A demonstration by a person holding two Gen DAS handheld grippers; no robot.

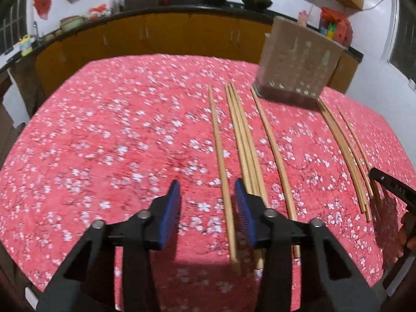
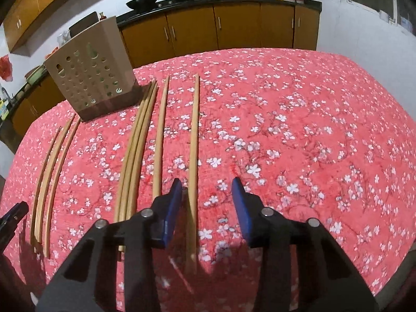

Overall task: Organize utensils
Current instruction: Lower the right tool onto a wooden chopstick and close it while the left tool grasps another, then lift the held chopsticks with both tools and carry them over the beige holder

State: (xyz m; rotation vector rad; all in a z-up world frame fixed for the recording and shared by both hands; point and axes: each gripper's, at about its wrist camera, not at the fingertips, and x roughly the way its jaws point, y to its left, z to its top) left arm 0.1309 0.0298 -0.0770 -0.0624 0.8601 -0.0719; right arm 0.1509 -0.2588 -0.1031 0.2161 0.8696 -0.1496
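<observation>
Both our claws spread wide over the chopsticks, holding nothing.

Our left gripper (image 1: 208,195) stands wide open above the table, and one chopstick (image 1: 221,156) runs lengthwise through the gap, close to the right-hand blue pad (image 1: 244,213); whether it touches that pad we cannot tell. Just beyond that pad lies a tight bundle of chopsticks (image 1: 244,140), then a single one (image 1: 273,143), and well apart a further group (image 1: 345,153) beside the tip of the other gripper. Our right gripper (image 2: 206,192) is equally wide open, empty, with a lone chopstick (image 2: 193,143) passing just inside its left pad (image 2: 171,208). Past the sticks' far ends, the perforated utensil holder (image 2: 88,72) stands upright on the pink floral tablecloth (image 2: 299,130).
</observation>
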